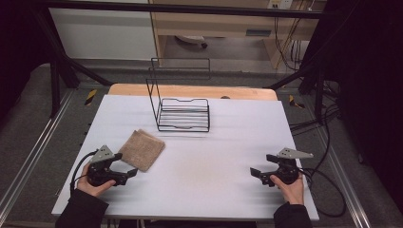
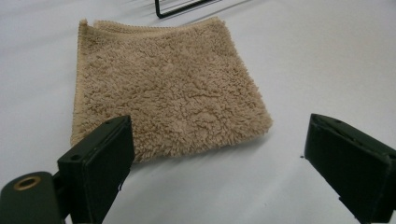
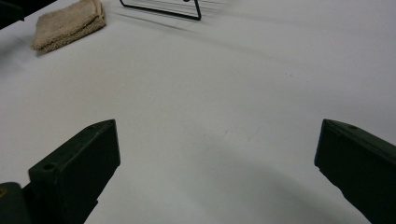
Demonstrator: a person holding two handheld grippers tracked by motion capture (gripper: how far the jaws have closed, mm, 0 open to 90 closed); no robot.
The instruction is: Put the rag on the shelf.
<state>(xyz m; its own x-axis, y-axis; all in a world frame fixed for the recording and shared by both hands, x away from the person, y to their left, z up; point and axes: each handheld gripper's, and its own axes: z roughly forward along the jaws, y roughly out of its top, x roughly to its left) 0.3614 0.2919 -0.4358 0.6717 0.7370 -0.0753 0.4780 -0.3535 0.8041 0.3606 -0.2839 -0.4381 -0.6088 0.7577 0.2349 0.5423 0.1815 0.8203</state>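
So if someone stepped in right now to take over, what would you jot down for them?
Left gripper: open, low over the table, fingers either side of the near corner of the folded tan towel, not gripping it.
Right gripper: open, holding nothing, over bare white table.
Wire rack: at the back, nothing in it.
Done: nothing visibly moved.
Left: probably grasp the towel; where it goes is not clear.

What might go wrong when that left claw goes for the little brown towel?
1. The folded towel lies flat, so the open left claw may pinch just the top layer and unfold it.
2. Pushed sideways, the towel could slide on the smooth white table.
3. The wire rack stands close behind; a lifted towel might snag on it.
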